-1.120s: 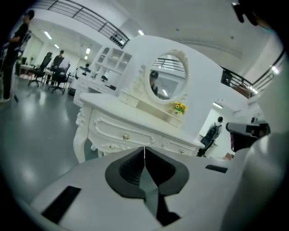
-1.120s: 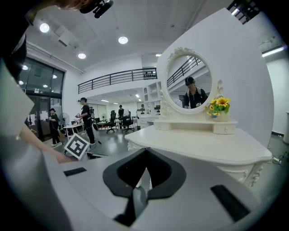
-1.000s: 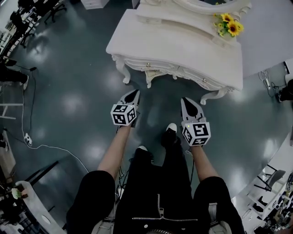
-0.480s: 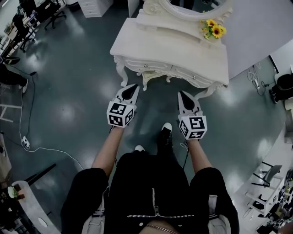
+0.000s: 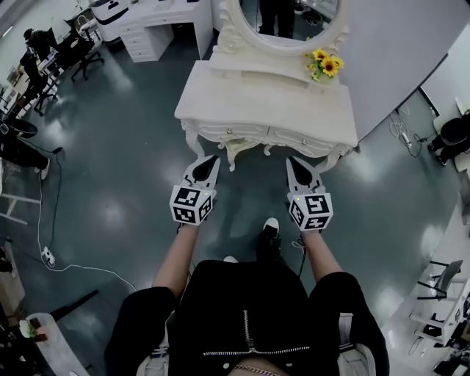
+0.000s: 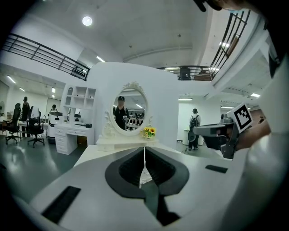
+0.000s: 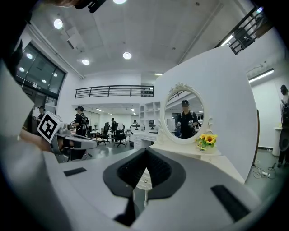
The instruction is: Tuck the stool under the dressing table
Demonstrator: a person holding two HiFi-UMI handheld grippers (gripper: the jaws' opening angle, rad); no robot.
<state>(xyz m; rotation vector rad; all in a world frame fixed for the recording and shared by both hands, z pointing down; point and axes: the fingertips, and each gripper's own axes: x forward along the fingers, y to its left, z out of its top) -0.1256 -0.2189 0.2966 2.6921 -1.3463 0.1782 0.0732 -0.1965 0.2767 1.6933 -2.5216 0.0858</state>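
Nearest to us is a black jacket (image 5: 250, 308) with a metal zip, and from it two bare forearms (image 5: 180, 250) reach forward. Each ends in one pale, hard-shelled gripper, wedge-shaped and tapering to a point, with one black-and-white marker cube (image 5: 192, 205) at its rear. The left gripper (image 5: 211, 160) has its jaws pressed together, with only a hairline slit between the dark ribbed pads and nothing held. The right gripper (image 5: 294, 163) is closed the same way and is equally empty. Both point at the table's front, side by side and well apart.

Below them two black shoes (image 5: 269, 236) with white toes stand on a glossy grey-green floor (image 5: 117, 169) that reflects the ceiling lamps.

Next comes the dressing table (image 5: 257, 95). It is one cream-white piece with a smooth matt top, a scalloped carved apron and two curved front legs showing. Its long axis runs left to right across the head view, with the drawer front facing us and the back against a white panel (image 5: 396, 44). The stool we cannot make out (a pale carved bit hangs beneath the middle of the apron, and whether it belongs to stool or table we cannot tell).

At the table's back a raised shelf (image 5: 264, 70) carries one oval mirror (image 5: 286, 22) in a scrolled frame. One small bunch of yellow sunflowers (image 5: 323, 64) sits just to the mirror's right.

Farthest off are a white desk (image 5: 158, 18) with drawers and black office chairs (image 5: 73, 51).
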